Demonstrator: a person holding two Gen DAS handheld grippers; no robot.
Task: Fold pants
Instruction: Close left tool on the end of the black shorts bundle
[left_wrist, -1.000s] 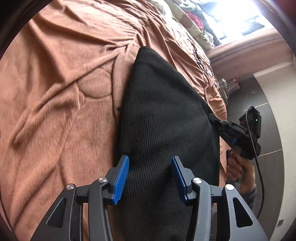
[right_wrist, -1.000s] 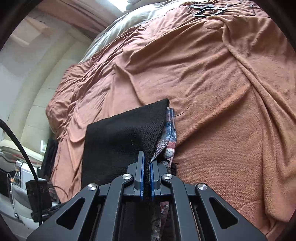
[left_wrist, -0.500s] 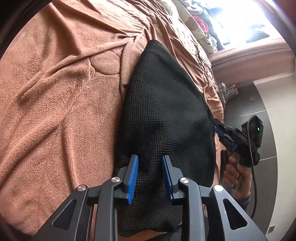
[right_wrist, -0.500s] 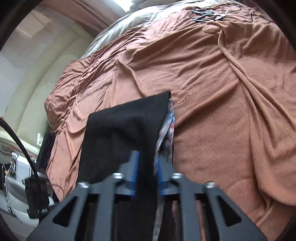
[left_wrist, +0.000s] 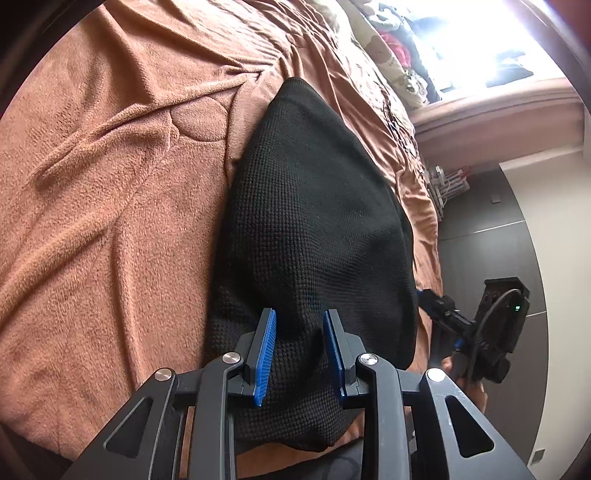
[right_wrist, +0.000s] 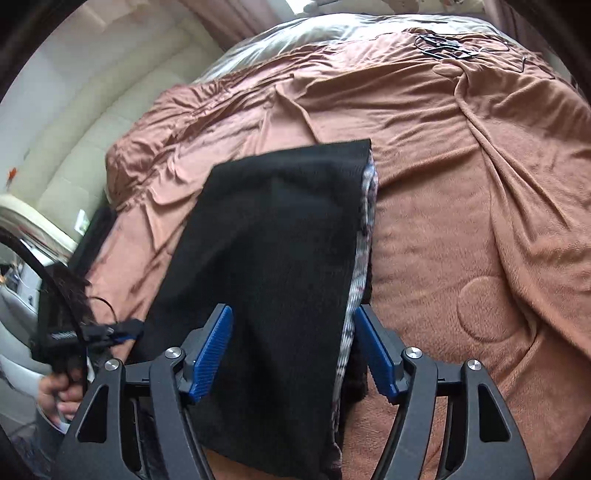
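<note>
The black knit pants lie folded on the brown blanket; in the right wrist view the pants show a patterned lining along their right edge. My left gripper has its jaws partly closed around a raised bunch of the black fabric at the near end. My right gripper is open, its blue pads either side of the pants' near end without pinching. Each gripper shows in the other's view, the right gripper and the left gripper, both beside the pants' edge.
The bed's blanket spreads wrinkled all around. A cream padded headboard stands at the left. A black cable tangle lies at the far end. Clothes are piled near a bright window. Dark floor lies beyond the bed edge.
My right gripper opened and let go of the pants' edge. My left gripper narrowed its jaws around the fabric and moved in closer.
</note>
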